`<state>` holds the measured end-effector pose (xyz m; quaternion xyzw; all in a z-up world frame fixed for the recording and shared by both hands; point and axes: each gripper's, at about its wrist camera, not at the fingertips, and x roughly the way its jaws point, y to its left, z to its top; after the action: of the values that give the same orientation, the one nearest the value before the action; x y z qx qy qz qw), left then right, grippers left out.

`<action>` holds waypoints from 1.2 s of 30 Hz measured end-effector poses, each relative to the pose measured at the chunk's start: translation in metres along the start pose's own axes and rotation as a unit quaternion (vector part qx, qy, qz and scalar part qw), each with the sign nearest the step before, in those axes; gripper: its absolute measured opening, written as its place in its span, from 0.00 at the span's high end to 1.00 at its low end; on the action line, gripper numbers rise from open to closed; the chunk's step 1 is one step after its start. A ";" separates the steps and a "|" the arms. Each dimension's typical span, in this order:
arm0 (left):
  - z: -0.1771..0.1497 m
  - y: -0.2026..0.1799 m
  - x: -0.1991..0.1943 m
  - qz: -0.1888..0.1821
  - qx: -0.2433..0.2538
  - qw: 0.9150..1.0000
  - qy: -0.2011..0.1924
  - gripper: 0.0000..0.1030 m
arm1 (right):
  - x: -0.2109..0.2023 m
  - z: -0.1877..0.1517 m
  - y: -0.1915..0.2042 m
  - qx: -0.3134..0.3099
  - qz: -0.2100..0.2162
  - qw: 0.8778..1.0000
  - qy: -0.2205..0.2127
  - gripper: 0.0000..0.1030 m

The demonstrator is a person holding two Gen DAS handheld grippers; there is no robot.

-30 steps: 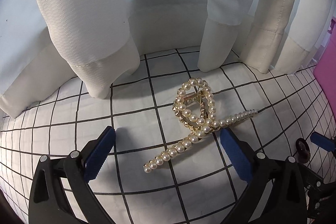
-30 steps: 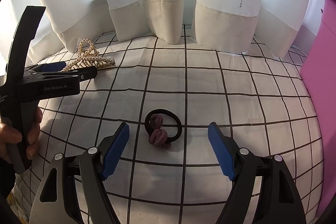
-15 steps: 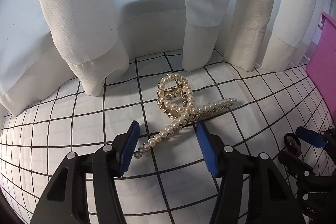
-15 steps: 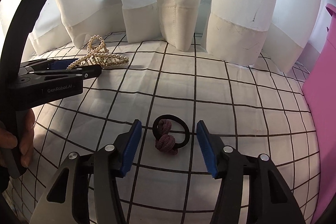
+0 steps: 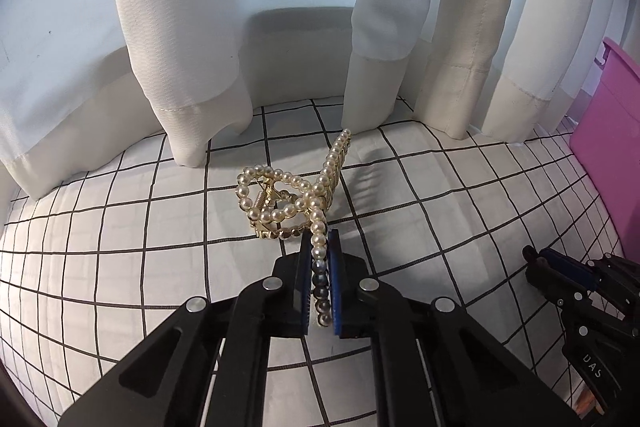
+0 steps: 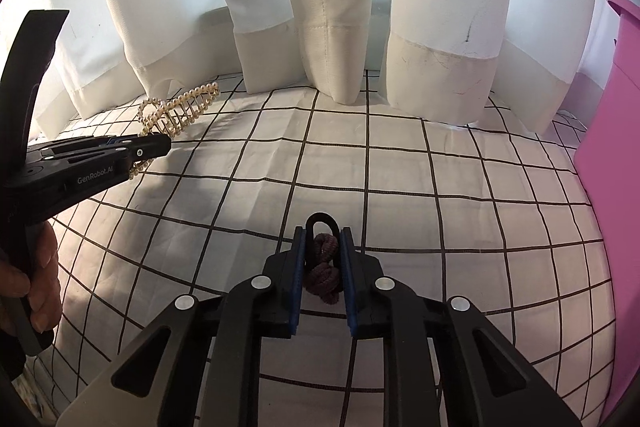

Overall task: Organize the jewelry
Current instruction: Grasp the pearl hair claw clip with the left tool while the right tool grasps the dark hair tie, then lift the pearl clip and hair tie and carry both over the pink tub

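Grasping is done, stowing is not: my left claw (image 5: 320,281) is clamped on the pearl clip (image 5: 296,199) mid-frame, my right claw (image 6: 323,277) pinches the hair tie (image 6: 322,267) lower centre, both above the checked cloth (image 6: 400,187), with the pink bin (image 6: 612,147) at right.

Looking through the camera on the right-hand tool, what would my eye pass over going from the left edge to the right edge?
The person's hand → the left gripper pinching the pearl hair clip → the right gripper squeezing the hair tie → the pink bin.
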<state>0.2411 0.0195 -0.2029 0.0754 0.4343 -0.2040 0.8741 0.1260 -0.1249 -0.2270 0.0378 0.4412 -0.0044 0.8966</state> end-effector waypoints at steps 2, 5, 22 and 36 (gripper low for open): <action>-0.003 0.001 -0.008 -0.002 -0.005 1.000 -0.001 0.92 | -0.005 0.000 -0.003 0.006 0.006 1.000 -0.006 0.84; -0.008 0.007 -0.018 -0.005 -0.006 1.000 -0.002 0.92 | -0.007 0.000 -0.004 0.009 0.011 1.000 -0.006 0.84; 0.005 0.006 -0.063 -0.015 -0.004 1.000 -0.008 0.92 | -0.053 0.016 -0.004 0.010 0.023 1.000 -0.017 0.84; 0.028 -0.004 -0.129 -0.030 0.015 0.999 -0.030 0.92 | -0.131 0.049 0.000 0.017 0.015 0.999 -0.046 0.84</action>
<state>0.1906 0.0449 -0.0840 0.0689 0.4067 -0.2386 0.8791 0.0851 -0.1314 -0.0937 0.0590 0.3989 0.0001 0.9151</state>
